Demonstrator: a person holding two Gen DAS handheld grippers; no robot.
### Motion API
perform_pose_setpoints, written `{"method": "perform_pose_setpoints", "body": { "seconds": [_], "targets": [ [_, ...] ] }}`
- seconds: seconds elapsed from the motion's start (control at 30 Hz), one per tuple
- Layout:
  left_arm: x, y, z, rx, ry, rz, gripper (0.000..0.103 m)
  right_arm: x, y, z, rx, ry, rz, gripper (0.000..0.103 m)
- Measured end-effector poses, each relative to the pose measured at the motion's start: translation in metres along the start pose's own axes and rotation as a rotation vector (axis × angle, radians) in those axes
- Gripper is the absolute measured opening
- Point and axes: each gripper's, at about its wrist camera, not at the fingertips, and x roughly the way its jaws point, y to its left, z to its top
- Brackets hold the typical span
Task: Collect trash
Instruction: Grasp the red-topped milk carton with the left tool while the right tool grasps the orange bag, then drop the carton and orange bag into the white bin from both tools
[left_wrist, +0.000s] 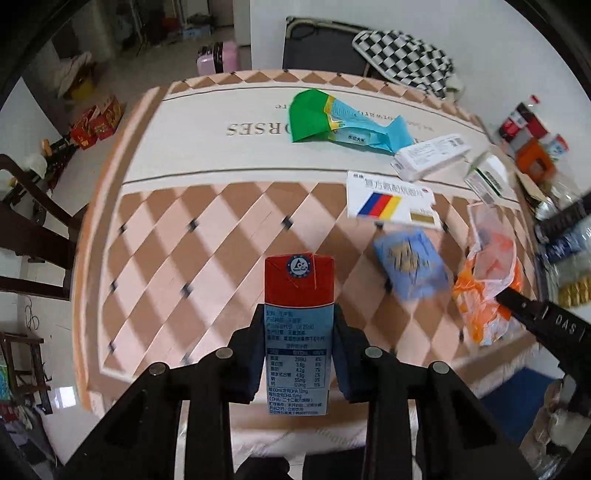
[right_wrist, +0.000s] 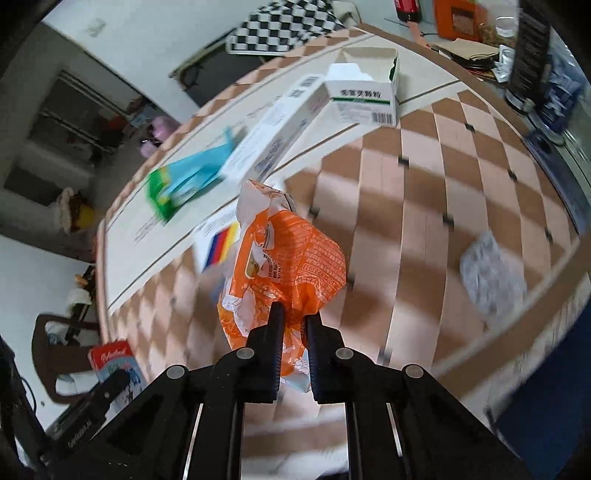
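Milk carton (left_wrist: 299, 328) is clamped in your left gripper (left_wrist: 298, 332), jaws squeezing its sides, red top pointing away over the checkered tablecloth (left_wrist: 207, 236) and the nutrition label facing the camera. Your right gripper (right_wrist: 293, 325) has its jaws pinched together on an orange snack wrapper (right_wrist: 288, 254), which looks lifted a bit above the cloth, crumpled and partly see-through. Rest of the trash is sitting on the table: a green and blue bag (left_wrist: 332, 122) toward the far side, a long white box (left_wrist: 430, 155) just beside it, an opened white box with a green stripe (right_wrist: 364, 98) touching that one's end, a flat box with red, blue and yellow stripes (left_wrist: 388, 199) nearer, plus a blurry blue packet (left_wrist: 410, 262) right beside the wrapper. Grey crumpled wad (right_wrist: 491, 273) sits well apart near the table edge.
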Motion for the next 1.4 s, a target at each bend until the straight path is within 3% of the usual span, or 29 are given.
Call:
{"method": "perform_pose_setpoints", "body": {
  "seconds": [0.2,0.4,0.53,0.73,0.87,1.0,1.07,1.1,1.13,1.2,1.27,1.3,1.33,1.4],
  "targets": [
    [-0.035,0.051,-0.083,-0.013,-0.004,-0.046,0.028,-0.043,0.012,-0.127,-0.035,0.014,0.051,0.012],
    [-0.029,0.109,-0.191,-0.077,0.11,-0.082,0.028,-0.02,0.006,-0.27,-0.049,0.175,0.078,0.012],
    [0.015,0.137,-0.247,-0.135,0.226,-0.087,0.028,0.037,-0.011,-0.344,-0.05,0.31,0.053,0.012],
    [0.133,0.162,-0.306,-0.208,0.381,-0.112,0.029,0.152,-0.042,-0.423,-0.064,0.427,0.025,0.012],
    [0.213,0.168,-0.326,-0.244,0.438,-0.15,0.03,0.221,-0.065,-0.448,-0.026,0.449,0.016,0.012],
    [0.267,0.173,-0.34,-0.225,0.442,-0.144,0.031,0.288,-0.08,-0.463,-0.026,0.451,0.017,0.013],
    [0.29,0.177,-0.346,-0.225,0.44,-0.126,0.05,0.315,-0.086,-0.47,-0.036,0.467,0.02,0.014],
    [0.297,0.18,-0.348,-0.233,0.439,-0.118,0.071,0.334,-0.09,-0.473,-0.043,0.48,0.003,0.02],
    [0.303,0.184,-0.35,-0.246,0.432,-0.114,0.08,0.347,-0.095,-0.477,-0.041,0.493,-0.003,0.029],
    [0.315,0.195,-0.355,-0.271,0.439,-0.071,0.081,0.368,-0.101,-0.479,-0.04,0.506,-0.011,0.042],
    [0.32,0.202,-0.362,-0.284,0.448,-0.046,0.094,0.381,-0.104,-0.483,-0.079,0.505,-0.046,0.051],
    [0.321,0.204,-0.365,-0.284,0.444,-0.019,0.099,0.386,-0.107,-0.485,-0.106,0.505,-0.069,0.062],
    [0.321,0.207,-0.367,-0.273,0.439,0.005,0.099,0.388,-0.106,-0.486,-0.127,0.506,-0.088,0.08],
    [0.319,0.207,-0.372,-0.247,0.436,0.047,0.099,0.391,-0.102,-0.486,-0.192,0.498,-0.121,0.101]
  ]
}}
